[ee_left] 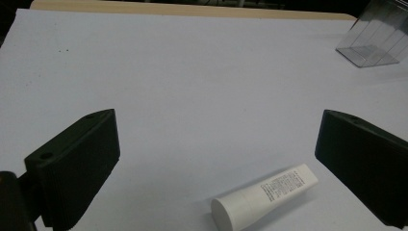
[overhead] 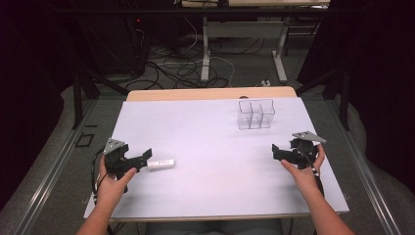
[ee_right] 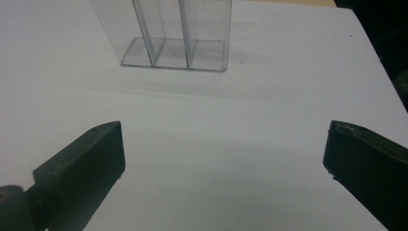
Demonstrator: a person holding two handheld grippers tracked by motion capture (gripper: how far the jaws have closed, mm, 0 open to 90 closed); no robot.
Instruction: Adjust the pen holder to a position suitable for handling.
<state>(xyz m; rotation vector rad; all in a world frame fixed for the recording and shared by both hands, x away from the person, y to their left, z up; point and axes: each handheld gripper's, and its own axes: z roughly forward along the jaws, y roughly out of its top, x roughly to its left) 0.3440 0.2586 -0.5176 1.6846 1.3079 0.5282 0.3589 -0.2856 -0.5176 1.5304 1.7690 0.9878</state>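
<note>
– What's in the clear organizer (overhead: 256, 114)?

– I see nothing in its compartments; it stands upright toward the table's (overhead: 215, 142) far right corner.

– And the grippers?

– My left gripper (overhead: 145, 157) gapes wide, gripping nothing, the white tube (overhead: 161, 164) lying just beyond it near the left edge. My right gripper (overhead: 275, 151) is wide apart too, empty, by the right edge.

**Black grippers, grey plates, bare forearms**

I see my left gripper (overhead: 145, 157) and right gripper (overhead: 277, 151) as matte black, blocky tools. Each carries a grey three-cornered plate on top with small dark holes. Their jaws are thick black slabs with ribbed inner faces and a round recess near the tip. Black cables trail toward the near edge. My forearms are bare, without sleeves.
</note>
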